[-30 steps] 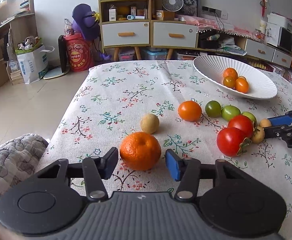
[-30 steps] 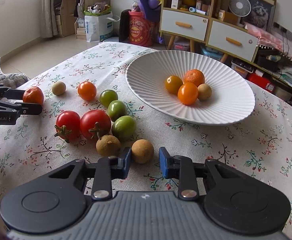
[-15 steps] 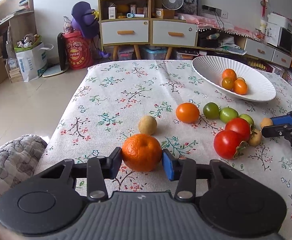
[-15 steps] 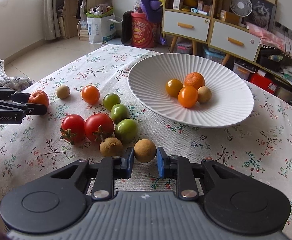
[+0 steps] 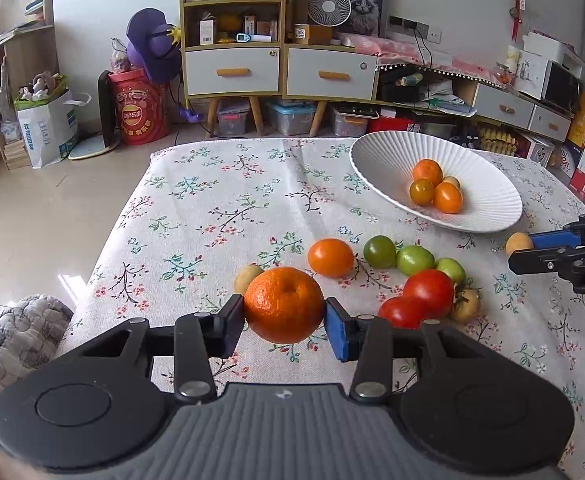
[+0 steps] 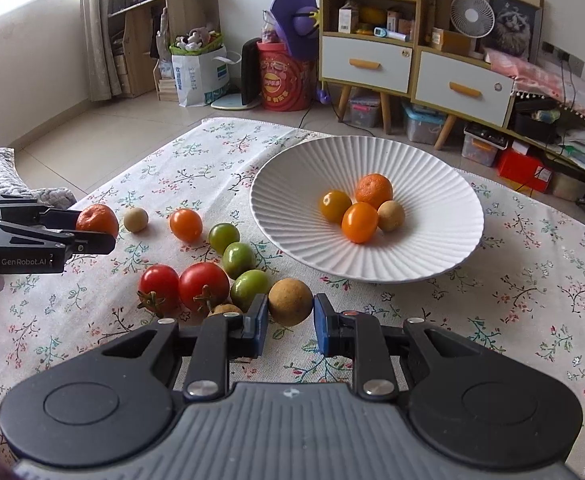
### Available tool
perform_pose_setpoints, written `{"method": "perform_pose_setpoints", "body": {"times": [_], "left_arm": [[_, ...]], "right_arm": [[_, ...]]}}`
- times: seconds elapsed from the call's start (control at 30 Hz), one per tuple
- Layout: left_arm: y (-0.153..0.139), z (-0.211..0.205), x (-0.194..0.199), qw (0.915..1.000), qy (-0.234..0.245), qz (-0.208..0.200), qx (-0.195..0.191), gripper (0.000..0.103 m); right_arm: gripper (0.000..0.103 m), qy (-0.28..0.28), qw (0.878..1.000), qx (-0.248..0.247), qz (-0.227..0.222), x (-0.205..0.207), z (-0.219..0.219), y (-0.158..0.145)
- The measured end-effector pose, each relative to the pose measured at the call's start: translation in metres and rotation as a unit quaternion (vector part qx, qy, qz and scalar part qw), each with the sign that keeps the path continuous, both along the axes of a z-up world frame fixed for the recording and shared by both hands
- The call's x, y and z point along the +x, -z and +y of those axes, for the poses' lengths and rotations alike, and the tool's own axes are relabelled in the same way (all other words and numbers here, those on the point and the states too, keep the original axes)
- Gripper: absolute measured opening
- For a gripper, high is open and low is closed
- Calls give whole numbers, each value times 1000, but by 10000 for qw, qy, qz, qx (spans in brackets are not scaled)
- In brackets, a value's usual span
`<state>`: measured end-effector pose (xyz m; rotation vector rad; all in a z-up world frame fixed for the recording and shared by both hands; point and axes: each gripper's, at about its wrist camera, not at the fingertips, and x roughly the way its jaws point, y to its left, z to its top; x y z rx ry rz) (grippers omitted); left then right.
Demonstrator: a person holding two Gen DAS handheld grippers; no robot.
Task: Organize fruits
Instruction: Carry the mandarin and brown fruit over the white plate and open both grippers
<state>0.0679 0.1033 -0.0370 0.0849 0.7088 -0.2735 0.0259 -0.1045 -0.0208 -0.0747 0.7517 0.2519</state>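
Note:
My left gripper (image 5: 284,320) is shut on a mandarin orange (image 5: 284,305) and holds it above the cloth; it also shows in the right wrist view (image 6: 97,219). My right gripper (image 6: 290,318) is shut on a brown longan (image 6: 290,301), lifted off the table; the longan shows in the left wrist view (image 5: 519,243). A white ribbed bowl (image 6: 432,256) holds several small fruits. On the cloth lie an orange tomato (image 6: 186,225), three green tomatoes (image 6: 239,258), two red tomatoes (image 6: 203,286) and a tan longan (image 6: 135,219).
Another longan (image 6: 223,310) lies partly hidden behind my right gripper's left finger. The floral tablecloth (image 6: 532,300) covers the table. A grey quilt (image 5: 8,336) lies at the table's left edge. Cabinets and shelves stand behind.
Both grippers closed on their fruits, the left on the mandarin, the right on the longan, and lifted them off the cloth.

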Motion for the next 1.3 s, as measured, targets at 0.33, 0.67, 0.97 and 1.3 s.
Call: {"method": "perform_pose_setpoints", "body": {"times": [0.33, 0.67, 0.97, 1.3], "left_arm": [[-22, -28, 8, 9998, 202, -13, -78, 34], [-37, -55, 21, 9992, 383, -41, -141, 34], [-36, -74, 36, 9985, 511, 7, -214, 34], [-28, -96, 51, 9970, 725, 57, -257, 34]], "right_arm": [[22, 76, 9999, 44, 67, 5, -5, -13], [22, 485, 9988, 92, 8, 21, -27, -17], [22, 821, 9963, 246, 66, 35, -49, -12], [22, 848, 9956, 397, 57, 44, -60, -8]]}}
